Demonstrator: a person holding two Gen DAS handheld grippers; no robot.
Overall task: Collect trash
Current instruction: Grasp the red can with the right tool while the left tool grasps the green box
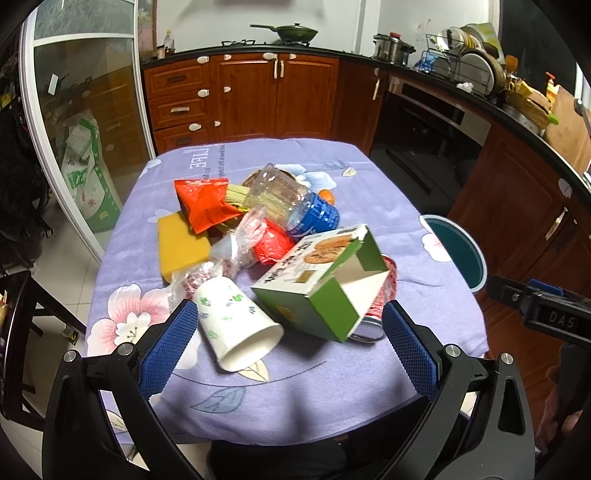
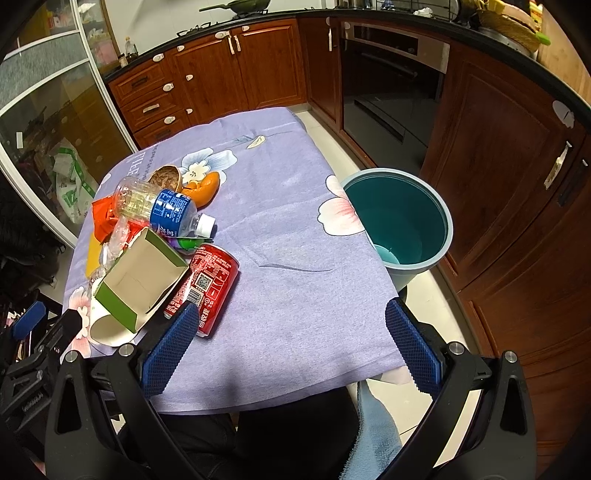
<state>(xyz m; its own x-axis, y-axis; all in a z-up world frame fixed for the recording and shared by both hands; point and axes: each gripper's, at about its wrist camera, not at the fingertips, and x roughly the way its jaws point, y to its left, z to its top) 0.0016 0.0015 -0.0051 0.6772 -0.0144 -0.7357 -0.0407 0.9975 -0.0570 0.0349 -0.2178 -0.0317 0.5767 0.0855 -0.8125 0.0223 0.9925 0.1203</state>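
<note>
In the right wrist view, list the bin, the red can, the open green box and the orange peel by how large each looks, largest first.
1. Bin
2. Open green box
3. Red can, which looks close to the box, both being near the camera
4. Orange peel, farther off

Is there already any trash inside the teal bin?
No: the right wrist view shows the teal bin holding nothing, its bare bottom in plain sight.

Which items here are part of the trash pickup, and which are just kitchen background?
Job:
paper cup
cookie box
red can
plastic bottle
orange peel
teal bin

Background:
wok
dish rack
steel pot
</note>
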